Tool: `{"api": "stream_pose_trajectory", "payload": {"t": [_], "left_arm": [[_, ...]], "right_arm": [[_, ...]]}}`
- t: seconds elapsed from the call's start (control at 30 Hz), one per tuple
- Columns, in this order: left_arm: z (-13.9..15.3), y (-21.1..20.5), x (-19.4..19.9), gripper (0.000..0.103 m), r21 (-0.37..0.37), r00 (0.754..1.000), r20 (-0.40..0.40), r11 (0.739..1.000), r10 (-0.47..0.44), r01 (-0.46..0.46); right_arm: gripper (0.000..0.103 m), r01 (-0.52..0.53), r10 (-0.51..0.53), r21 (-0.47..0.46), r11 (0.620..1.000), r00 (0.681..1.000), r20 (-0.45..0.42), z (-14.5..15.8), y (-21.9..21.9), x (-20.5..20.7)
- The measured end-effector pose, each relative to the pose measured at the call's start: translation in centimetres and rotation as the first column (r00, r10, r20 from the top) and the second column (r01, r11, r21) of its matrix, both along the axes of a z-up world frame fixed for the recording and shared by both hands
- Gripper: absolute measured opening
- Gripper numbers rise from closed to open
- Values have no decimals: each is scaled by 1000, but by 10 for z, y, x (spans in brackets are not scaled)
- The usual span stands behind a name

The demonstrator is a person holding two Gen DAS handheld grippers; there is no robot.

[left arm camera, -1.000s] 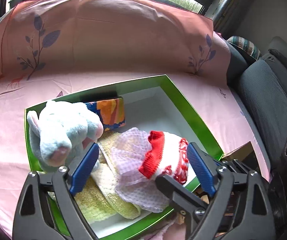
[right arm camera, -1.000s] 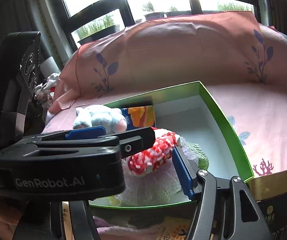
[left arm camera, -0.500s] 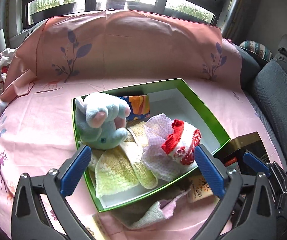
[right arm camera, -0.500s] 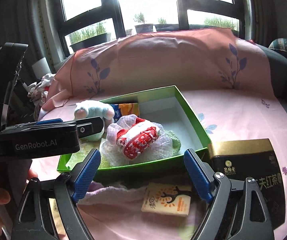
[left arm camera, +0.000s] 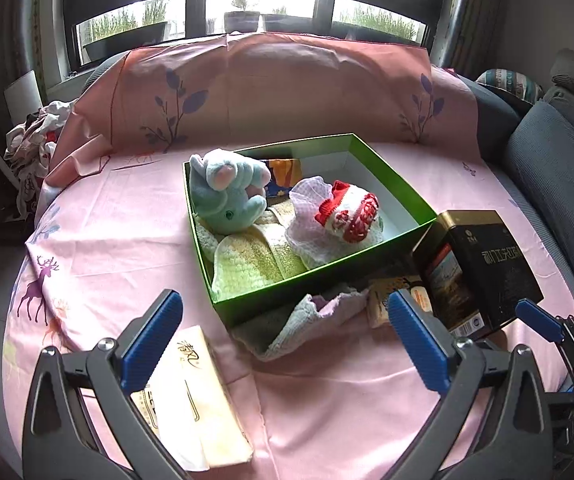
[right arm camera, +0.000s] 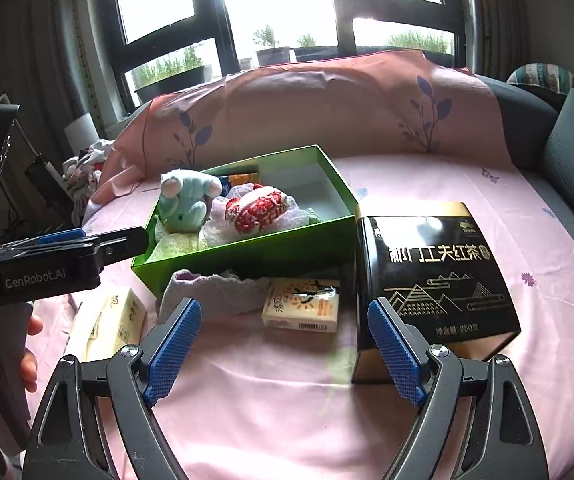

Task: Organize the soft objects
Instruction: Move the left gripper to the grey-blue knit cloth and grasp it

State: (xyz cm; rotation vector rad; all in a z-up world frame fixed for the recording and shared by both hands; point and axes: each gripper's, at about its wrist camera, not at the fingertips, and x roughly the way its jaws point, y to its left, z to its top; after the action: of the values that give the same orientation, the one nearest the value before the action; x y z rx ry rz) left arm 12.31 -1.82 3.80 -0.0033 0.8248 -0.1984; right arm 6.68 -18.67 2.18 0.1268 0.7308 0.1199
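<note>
The green box (left arm camera: 391,184), open-topped with a white interior, sits on the pink sheet. At its 10 o'clock corner a pale blue plush elephant (left arm camera: 227,192) lies on its side, pink ears showing. A red-and-white knitted piece on lilac checked frill (left arm camera: 335,216) rests at the box's centre, touching the elephant. Beneath both, a folded yellow-green towel (left arm camera: 255,260) fills the 7 o'clock end. Outside, against the box's 6 o'clock wall, a lilac cloth (left arm camera: 311,320) lies crumpled.
</note>
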Motion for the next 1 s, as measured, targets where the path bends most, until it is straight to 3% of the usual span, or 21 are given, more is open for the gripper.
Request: {"api": "stream_pose_trajectory", "payload": {"t": [0.43, 0.57, 0.8, 1.0], "left_arm": [[-18, 7, -54, 102, -17, 1000, -13, 999, 28, -28], [-40, 17, -65, 102, -87, 998, -55, 996, 10, -15], [-54, 27, -68, 102, -156, 997, -61, 987, -43, 33], [-60, 24, -56, 102, -169, 995, -59, 983, -82, 71]], "right_arm": [[86, 31, -24, 94, 995, 997, -77, -18, -20, -39], [86, 1, 15, 136, 991, 994, -110, -35, -17, -44], [86, -78, 92, 117, 990, 988, -122, -49, 5, -45], [86, -125, 132, 64, 990, 985, -112, -56, 18, -46]]}}
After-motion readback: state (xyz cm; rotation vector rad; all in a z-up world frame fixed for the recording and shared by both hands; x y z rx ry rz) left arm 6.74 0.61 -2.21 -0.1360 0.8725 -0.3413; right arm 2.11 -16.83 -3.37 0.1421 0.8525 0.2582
